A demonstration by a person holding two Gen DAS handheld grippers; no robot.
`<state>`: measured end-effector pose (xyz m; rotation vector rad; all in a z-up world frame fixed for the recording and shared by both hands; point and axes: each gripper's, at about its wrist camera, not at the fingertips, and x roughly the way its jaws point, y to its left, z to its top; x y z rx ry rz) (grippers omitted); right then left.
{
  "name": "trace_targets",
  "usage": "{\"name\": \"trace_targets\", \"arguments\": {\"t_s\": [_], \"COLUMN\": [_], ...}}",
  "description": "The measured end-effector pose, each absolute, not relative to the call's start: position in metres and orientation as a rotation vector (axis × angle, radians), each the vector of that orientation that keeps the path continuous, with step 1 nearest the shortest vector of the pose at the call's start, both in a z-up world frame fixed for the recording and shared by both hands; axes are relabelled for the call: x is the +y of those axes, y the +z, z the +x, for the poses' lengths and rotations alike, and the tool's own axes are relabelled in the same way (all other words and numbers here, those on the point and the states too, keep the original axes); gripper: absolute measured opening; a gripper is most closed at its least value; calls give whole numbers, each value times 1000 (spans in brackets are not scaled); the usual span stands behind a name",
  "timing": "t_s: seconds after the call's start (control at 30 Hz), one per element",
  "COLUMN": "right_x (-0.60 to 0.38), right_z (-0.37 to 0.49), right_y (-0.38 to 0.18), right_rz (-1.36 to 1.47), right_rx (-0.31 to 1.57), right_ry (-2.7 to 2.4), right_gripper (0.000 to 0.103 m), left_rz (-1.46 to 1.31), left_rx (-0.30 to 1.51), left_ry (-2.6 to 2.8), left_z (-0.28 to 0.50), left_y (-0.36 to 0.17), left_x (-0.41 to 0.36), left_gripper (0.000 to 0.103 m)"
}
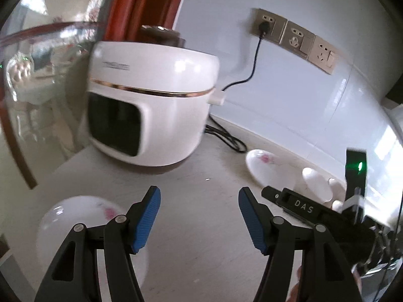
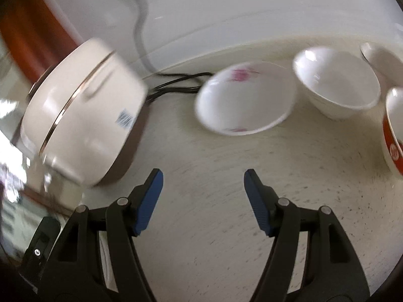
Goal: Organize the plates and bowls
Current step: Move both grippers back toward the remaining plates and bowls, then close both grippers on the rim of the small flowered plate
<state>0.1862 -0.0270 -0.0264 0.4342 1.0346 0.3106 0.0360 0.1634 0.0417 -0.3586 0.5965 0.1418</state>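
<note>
white porcelain sits on a pale speckled counter [image 2: 214, 201]. the left gripper [image 1: 199, 216] hangs over the counter with its blue-padded jaws spread and nothing between them. a flowered plate [image 1: 75, 226] lies down-left of its jaws, partly under the left finger. a white rice cooker [image 1: 151, 105] stands ahead of the jaws, its black cord [image 1: 252, 70] plugged into a wall socket [image 1: 267, 25]. the right gripper [image 2: 203, 196] also has its jaws spread and empty. beyond them, slightly right, rests a shallow flowered dish [image 2: 241, 100]; further right stands a plain white bowl [image 2: 335, 80], then a red-banded bowl [image 2: 393, 136] at the far right edge. another white bowl [image 2: 377, 58] shows behind it.
</note>
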Motion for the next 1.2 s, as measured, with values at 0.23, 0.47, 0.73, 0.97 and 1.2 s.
{"name": "trace_targets", "arguments": {"t_s": [0.23, 0.47, 0.73, 0.97, 1.2], "right_x": [-57, -68, -77, -81, -80], "right_z": [217, 246, 252, 258, 260], "right_y": [-36, -51, -65, -69, -70], "right_rz": [586, 658, 684, 667, 658], "right_rx": [1048, 1067, 1048, 1025, 1010], "right_ry": [208, 172, 153, 138, 159], "right_gripper": [70, 70, 70, 70, 70], "left_rz": [-445, -496, -523, -511, -515], "left_rx": [697, 765, 832, 856, 913], "left_ry": [19, -48, -78, -97, -80], "left_z": [105, 165, 217, 239, 256], "left_y": [34, 13, -18, -31, -45], "left_x": [155, 145, 132, 119, 117], "left_gripper": [65, 65, 63, 53, 41]}}
